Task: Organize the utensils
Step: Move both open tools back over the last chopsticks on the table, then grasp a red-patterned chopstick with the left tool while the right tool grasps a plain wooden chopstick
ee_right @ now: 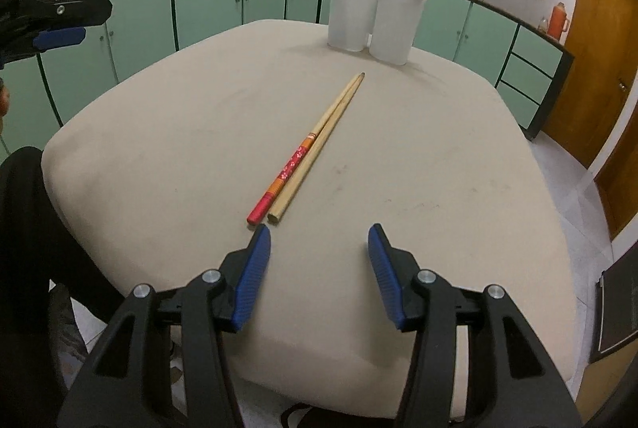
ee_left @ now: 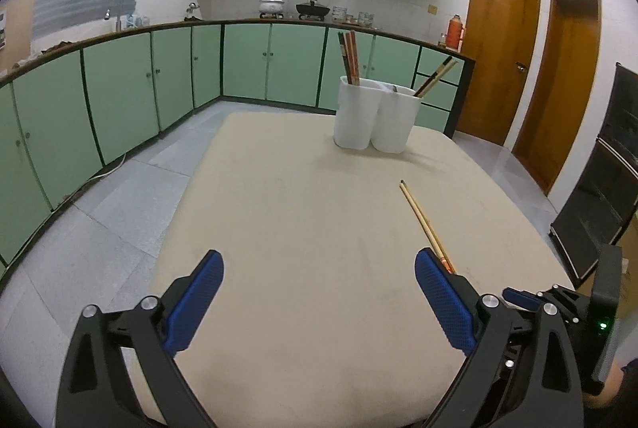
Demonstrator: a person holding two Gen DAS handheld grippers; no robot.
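1. Right wrist view: 2 chopsticks (ee_right: 309, 152) lie side by side on the beige bench (ee_right: 159, 148), 1 plain wood, 1 with a red and orange patterned end.
2. At the far edge stand 2 white holders (ee_right: 373, 19), touching each other, each with more chopsticks upright or leaning inside.
3. Nothing lies on the bench between the pair and the holders.
4. Green cabinets (ee_right: 207, 1) run behind the bench, with a wooden door (ee_right: 598, 69) at the right.
5. The pair's long axis runs from near the right gripper (ee_right: 319, 240) toward the holders, thin tips far, thick ends near.
6. Its fingers (ee_right: 255, 264) stand apart, empty, just short of the thick ends.
7. Left wrist view: the left gripper (ee_left: 319, 268) has its fingers (ee_left: 438, 284) spread wide, empty, with the chopsticks beside its right finger.
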